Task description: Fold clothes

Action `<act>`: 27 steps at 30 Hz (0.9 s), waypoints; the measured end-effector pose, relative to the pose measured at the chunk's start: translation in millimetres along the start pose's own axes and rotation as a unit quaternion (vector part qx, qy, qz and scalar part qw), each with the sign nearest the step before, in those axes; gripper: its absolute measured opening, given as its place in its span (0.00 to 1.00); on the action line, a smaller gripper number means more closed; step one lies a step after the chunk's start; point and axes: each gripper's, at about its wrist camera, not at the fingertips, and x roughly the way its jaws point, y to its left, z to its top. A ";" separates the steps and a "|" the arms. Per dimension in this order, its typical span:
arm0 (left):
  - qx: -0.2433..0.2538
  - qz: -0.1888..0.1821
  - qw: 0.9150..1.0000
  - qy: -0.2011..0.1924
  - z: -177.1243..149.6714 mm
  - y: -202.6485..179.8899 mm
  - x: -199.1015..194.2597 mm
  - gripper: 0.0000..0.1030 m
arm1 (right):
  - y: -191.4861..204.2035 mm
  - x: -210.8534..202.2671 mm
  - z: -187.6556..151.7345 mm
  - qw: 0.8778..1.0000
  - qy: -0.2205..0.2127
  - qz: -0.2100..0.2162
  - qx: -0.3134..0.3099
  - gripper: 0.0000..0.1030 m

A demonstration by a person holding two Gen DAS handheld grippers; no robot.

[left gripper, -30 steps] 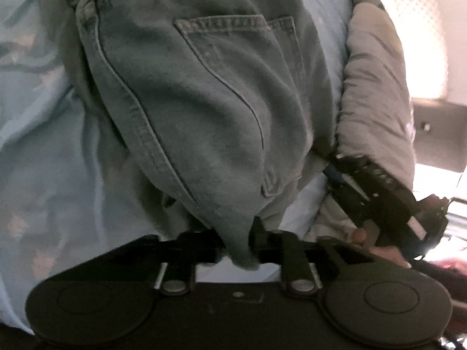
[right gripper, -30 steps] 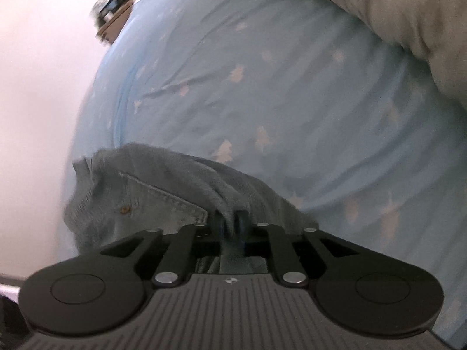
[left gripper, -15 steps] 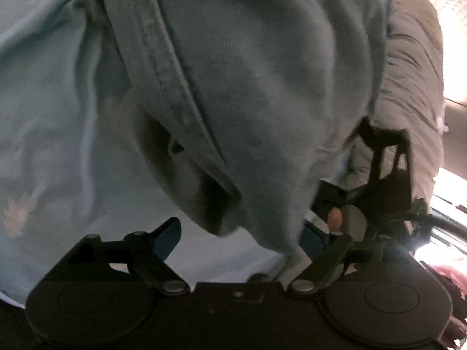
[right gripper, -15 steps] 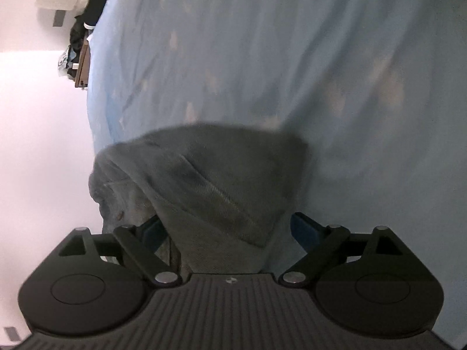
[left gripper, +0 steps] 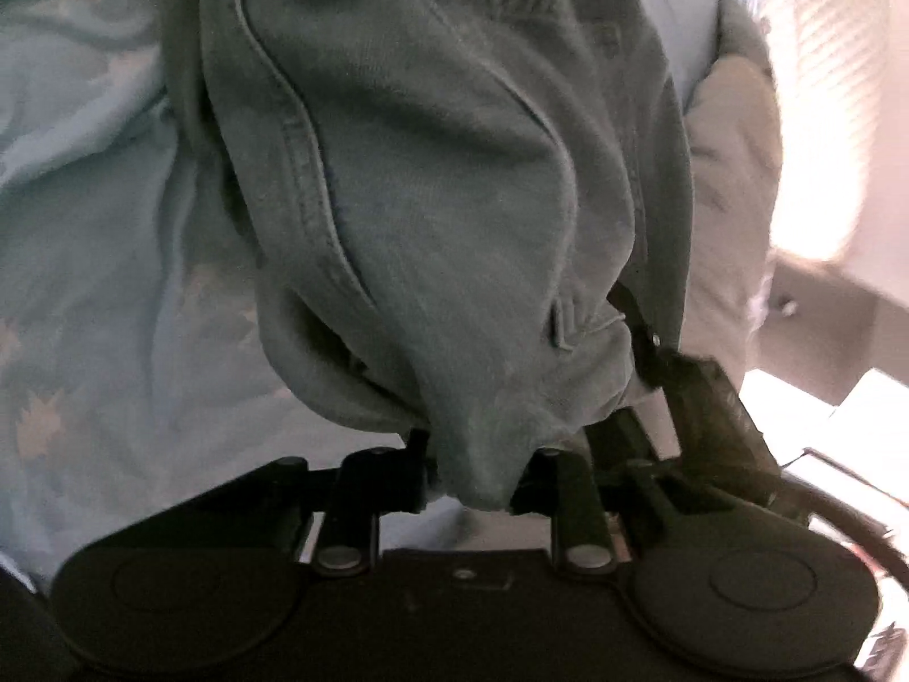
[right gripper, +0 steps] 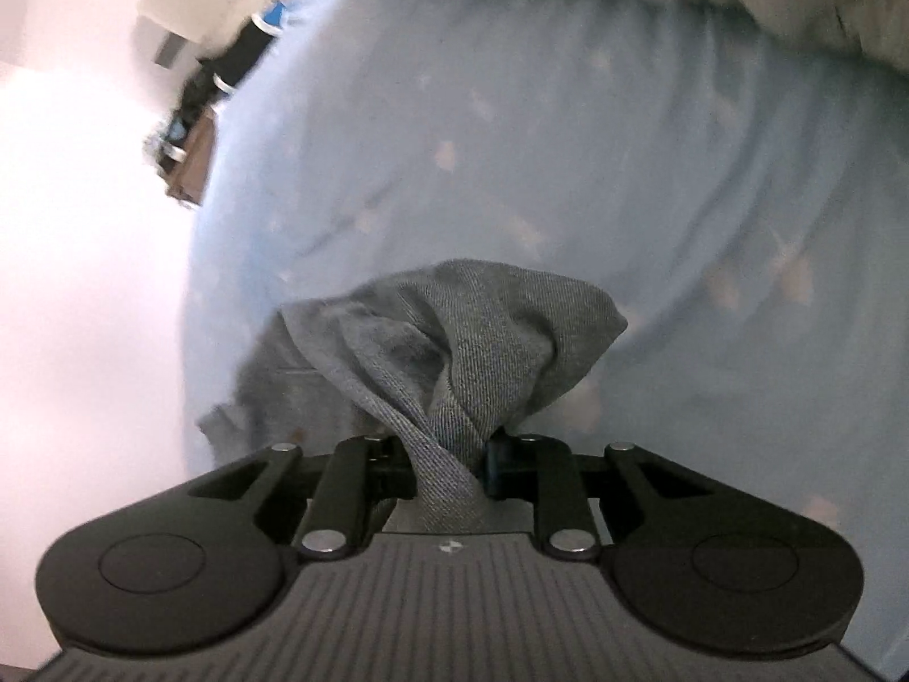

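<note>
Left wrist view: my left fingers [left gripper: 474, 477] are closing on a bunched fold of the jeans [left gripper: 432, 216], which hang over the blue bed sheet [left gripper: 85, 284]; my right fingers [right gripper: 451, 466] are closing on another denim bunch. I'd lift both evenly and pull the waistband taut. Half a second ago both sets stood wide, re-gripping.

the left gripper [left gripper: 474, 474] is matte black plastic, with two round discs at the corners of its body and slim link arms pinned by silver screws. the right gripper [right gripper: 449, 463] is the same build, but its centre deck is ribbed grey with a small white mark, and a blue pad lines one finger. blurred black parts of another unit show at the left view's right edge.
</note>
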 end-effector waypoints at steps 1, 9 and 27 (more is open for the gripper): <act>-0.005 -0.010 1.000 -0.001 3.1 -2.2 -8.1 0.20 | 11.8 -6.2 -0.4 1.000 -0.007 0.004 -0.002 0.19; -0.048 -0.095 0.994 -0.013 45.1 -6.6 -76.6 0.20 | 110.4 -7.4 -13.7 0.999 -0.040 -0.001 -0.004 0.20; -0.137 -0.201 0.970 -0.010 246.5 81.4 -206.9 0.20 | 334.8 162.5 -73.3 0.982 -0.074 -0.129 -0.115 0.19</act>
